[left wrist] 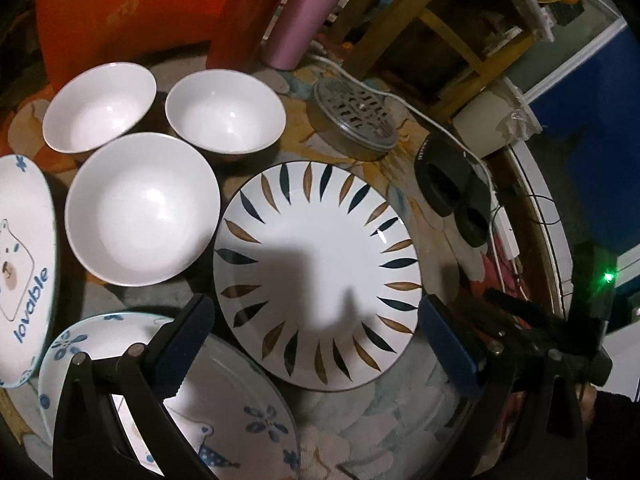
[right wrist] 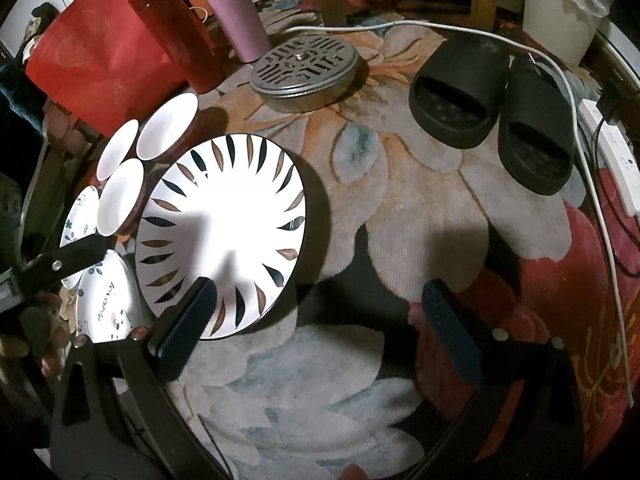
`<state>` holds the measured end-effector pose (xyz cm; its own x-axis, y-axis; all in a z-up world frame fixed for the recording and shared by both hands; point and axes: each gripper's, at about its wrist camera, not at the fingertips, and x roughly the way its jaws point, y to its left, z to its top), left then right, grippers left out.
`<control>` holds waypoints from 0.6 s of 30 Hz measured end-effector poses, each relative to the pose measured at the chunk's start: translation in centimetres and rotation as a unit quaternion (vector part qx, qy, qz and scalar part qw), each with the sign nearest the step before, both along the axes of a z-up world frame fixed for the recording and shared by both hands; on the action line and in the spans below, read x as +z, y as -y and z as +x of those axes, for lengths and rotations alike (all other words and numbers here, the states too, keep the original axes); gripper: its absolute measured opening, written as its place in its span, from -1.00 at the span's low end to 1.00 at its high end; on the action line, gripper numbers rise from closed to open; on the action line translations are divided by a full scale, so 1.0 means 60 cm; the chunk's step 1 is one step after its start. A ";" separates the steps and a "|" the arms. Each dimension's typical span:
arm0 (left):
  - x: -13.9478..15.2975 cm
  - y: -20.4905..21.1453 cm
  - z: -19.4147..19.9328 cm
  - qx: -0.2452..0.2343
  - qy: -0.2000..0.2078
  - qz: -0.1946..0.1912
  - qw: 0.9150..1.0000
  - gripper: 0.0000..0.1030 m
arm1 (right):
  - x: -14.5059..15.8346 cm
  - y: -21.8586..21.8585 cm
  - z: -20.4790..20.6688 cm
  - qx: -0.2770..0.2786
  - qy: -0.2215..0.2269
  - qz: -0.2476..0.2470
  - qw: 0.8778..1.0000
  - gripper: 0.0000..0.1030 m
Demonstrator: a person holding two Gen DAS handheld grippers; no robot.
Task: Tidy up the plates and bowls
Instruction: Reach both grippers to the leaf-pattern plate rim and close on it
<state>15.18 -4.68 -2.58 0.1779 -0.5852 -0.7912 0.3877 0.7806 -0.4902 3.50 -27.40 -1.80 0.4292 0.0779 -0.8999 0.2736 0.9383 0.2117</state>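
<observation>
From my left gripper (left wrist: 316,344) I look down on a leaf-pattern plate (left wrist: 318,274) lying flat on the floral rug (left wrist: 360,420), its rim ringed with dark blue and tan leaves. The jaws stand wide apart with nothing between the pads, hovering over the near edge of that plate.

Three plain white bowls (left wrist: 142,208) sit in a tight cluster just beside the plate's far-left side, two behind and a larger-looking one in front, rims nearly touching. Farther toward the rug's left edge lies a bear plate (left wrist: 24,256) with a cartoon bear and the word "lovable" in blue script. A second blue-flower plate (left wrist: 240,400) sits under my left finger; the right wrist view reads the same "lovable" on it (sideways there).

My right gripper (right wrist: 316,324) is also spread open and holds nothing; it hangs over bare rug, with its left finger overlapping the leaf plate's near rim in the picture.

Toward the rug's far edge I see a round metal grate tin (right wrist: 306,68), a pink tumbler (right wrist: 236,12), a red bag (right wrist: 108,52) and a pair of black slippers (right wrist: 496,112), with a white cable (right wrist: 576,120) trailing past them. I can read no other writing.
</observation>
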 end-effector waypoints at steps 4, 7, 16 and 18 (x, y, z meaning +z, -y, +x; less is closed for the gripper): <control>-0.022 0.004 0.013 0.009 -0.014 0.020 1.000 0.96 | -0.010 0.008 0.009 -0.006 -0.008 0.006 1.000 1.00; -0.042 0.010 0.022 0.014 -0.034 0.036 0.999 0.92 | -0.016 0.012 0.018 -0.007 -0.010 0.005 1.000 1.00; -0.074 0.031 0.038 0.027 -0.042 0.094 0.994 0.31 | -0.046 0.041 0.067 -0.026 -0.018 0.058 0.998 0.66; -0.078 0.030 0.039 0.032 -0.040 0.107 0.993 0.10 | -0.056 0.041 0.081 -0.023 -0.024 0.079 0.996 0.46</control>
<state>17.50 -6.50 -7.26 0.1412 -0.3924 -0.9089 0.2999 0.8919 -0.3385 8.39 -29.87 -5.18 0.3925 0.2009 -0.8975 0.3283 0.8810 0.3408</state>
